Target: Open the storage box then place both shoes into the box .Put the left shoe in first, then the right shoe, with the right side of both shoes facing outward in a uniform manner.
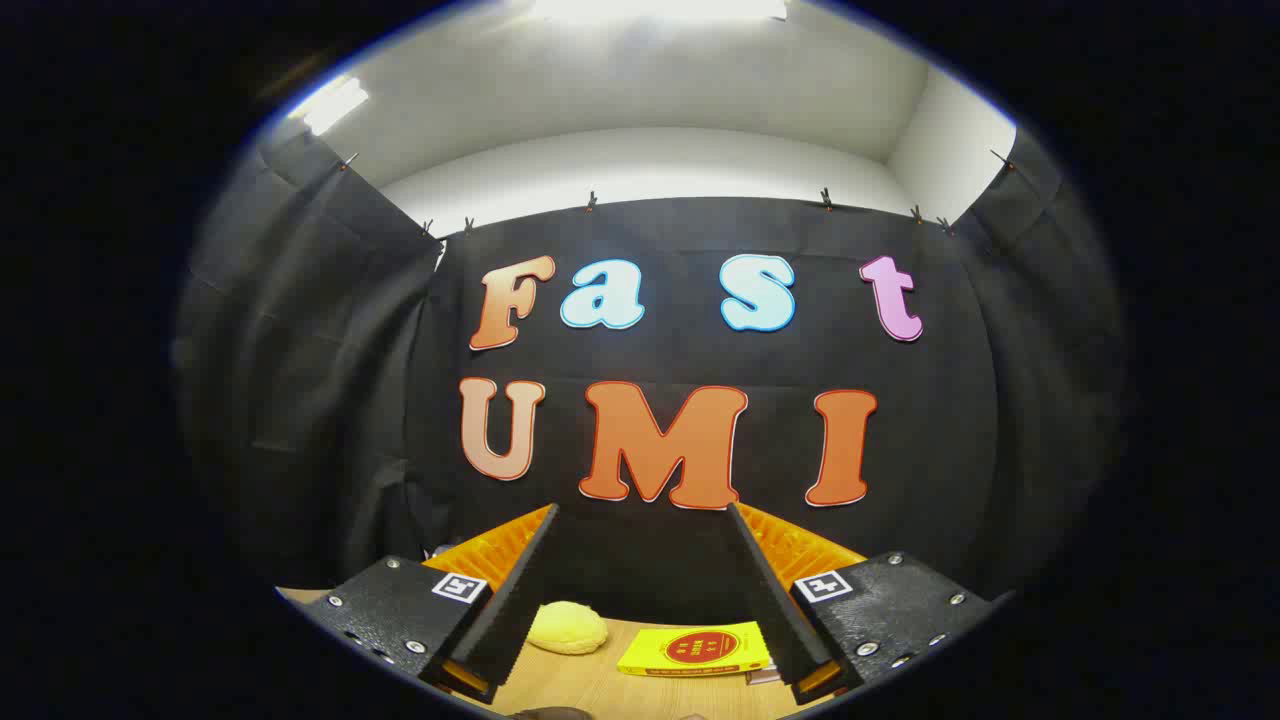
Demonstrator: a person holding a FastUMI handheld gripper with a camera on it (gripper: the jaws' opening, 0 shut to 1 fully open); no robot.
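Observation:
My gripper (642,512) is held up and points at the booth's black cloth wall, with its two fingers (520,590) spread wide apart and nothing between them. Low between the fingers I see a strip of wooden table (600,690). At the very near edge of that strip a dark rounded shape (545,713) peeks in; I cannot tell what it is.
A pale yellow rounded lump (567,628) lies on the table just inside the left finger. A flat yellow box with a red round label (697,650) lies beside the right finger. White wall and ceiling lights rise above the cloth.

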